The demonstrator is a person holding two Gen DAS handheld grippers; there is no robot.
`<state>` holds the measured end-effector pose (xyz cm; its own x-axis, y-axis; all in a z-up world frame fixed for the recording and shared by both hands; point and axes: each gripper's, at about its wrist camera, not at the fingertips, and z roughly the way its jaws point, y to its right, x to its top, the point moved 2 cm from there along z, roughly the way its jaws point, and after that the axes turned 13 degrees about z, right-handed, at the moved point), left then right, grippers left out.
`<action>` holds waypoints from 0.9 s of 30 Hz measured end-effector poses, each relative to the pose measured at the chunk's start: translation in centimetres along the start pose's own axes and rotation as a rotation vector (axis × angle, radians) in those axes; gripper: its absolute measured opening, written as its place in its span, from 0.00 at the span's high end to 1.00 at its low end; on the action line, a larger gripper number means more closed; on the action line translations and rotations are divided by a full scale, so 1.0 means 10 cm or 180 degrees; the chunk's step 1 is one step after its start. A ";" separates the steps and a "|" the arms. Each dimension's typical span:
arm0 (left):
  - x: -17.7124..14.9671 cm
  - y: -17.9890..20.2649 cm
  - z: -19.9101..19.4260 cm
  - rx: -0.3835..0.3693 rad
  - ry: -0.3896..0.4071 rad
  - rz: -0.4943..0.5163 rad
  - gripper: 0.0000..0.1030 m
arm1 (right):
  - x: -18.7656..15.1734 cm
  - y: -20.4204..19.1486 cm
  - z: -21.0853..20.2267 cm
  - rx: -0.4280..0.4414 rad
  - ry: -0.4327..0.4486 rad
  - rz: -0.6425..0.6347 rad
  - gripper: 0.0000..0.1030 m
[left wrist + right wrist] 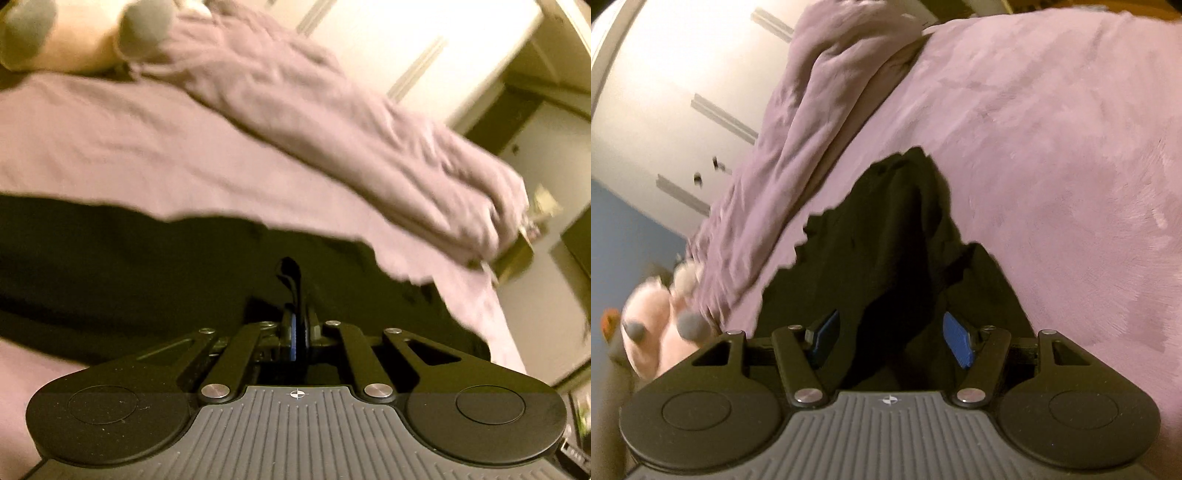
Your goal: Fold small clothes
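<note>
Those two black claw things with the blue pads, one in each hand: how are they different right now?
The left two-finger gripper has its blue pads pressed together, pinching a fold of the black cloth garment. The right two-finger gripper has its blue pads spread wide apart, with the same garment lying loose between them, not gripped. Both point across the mauve bedspread at that garment.

**Warm dim light, motion blur, fisheye warp**

We see yellowish indoor light, blown out on the wardrobe doors (424, 48). The black garment (897, 236) is crushed to near-featureless shadow. Motion blur smears the rumpled blanket (369, 140) and plush toy (653, 332). Edges bend strongly.
</note>
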<state>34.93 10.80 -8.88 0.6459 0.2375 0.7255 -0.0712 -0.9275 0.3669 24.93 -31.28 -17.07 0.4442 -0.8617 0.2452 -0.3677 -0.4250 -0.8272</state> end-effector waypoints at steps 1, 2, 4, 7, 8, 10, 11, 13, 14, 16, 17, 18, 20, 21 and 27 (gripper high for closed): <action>0.05 -0.05 -0.04 0.0080 0.0061 0.0001 0.95 | 0.03 0.02 0.03 0.0090 0.0017 0.0137 0.47; 0.10 -0.11 -0.07 0.0144 0.0100 0.0002 0.95 | 0.07 0.05 0.07 0.0158 0.0018 0.0265 0.48; 0.17 -0.18 -0.08 0.0197 0.0104 -0.0007 0.95 | 0.13 0.11 0.15 0.0234 0.0026 0.0516 0.52; 0.18 -0.20 -0.07 0.0201 0.0030 0.0072 0.95 | 0.17 0.13 0.27 0.0248 0.0058 0.0663 0.61; 0.17 -0.17 -0.05 0.0205 -0.0001 0.0121 0.95 | 0.17 0.12 0.29 0.0240 0.0072 0.0637 0.67; 0.13 -0.14 -0.03 0.0202 -0.0049 0.0178 0.95 | 0.17 0.08 0.34 0.0140 0.0110 0.0549 0.86; 0.12 -0.13 -0.01 0.0192 -0.0068 0.0182 0.95 | 0.18 0.07 0.35 0.0087 0.0141 0.0502 0.97; 0.11 -0.11 0.02 0.0156 -0.0084 0.0183 0.95 | 0.21 0.06 0.32 -0.0079 0.0245 0.0349 1.00; 0.10 -0.10 0.03 0.0147 -0.0088 0.0200 0.95 | 0.23 0.05 0.27 -0.0175 0.0383 0.0212 1.00; 0.10 -0.07 0.06 0.0119 -0.0099 0.0247 0.95 | 0.26 0.04 0.16 -0.0355 0.0619 -0.0059 1.00; 0.10 -0.06 0.07 0.0130 -0.0103 0.0265 0.95 | 0.28 0.04 0.10 -0.0435 0.0701 -0.0194 0.99; 0.09 -0.05 0.08 0.0135 -0.0106 0.0281 0.95 | 0.29 0.05 0.07 -0.0523 0.0709 -0.0264 0.97; 0.08 -0.05 0.09 0.0178 -0.0109 0.0289 0.95 | 0.31 0.06 0.03 -0.0436 0.0564 -0.0271 0.95; 0.08 -0.07 0.08 0.0198 -0.0104 0.0288 0.95 | 0.30 0.05 0.02 -0.0372 0.0481 -0.0261 0.94; 0.04 -0.13 0.09 0.0338 -0.0216 0.0374 0.94 | 0.09 -0.13 0.06 -0.0252 0.0296 -0.0599 0.77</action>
<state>35.98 11.90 -9.57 0.6880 0.1088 0.7175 -0.0709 -0.9739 0.2156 26.24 -31.33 -16.09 0.4353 -0.7854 0.4402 -0.3501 -0.5981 -0.7209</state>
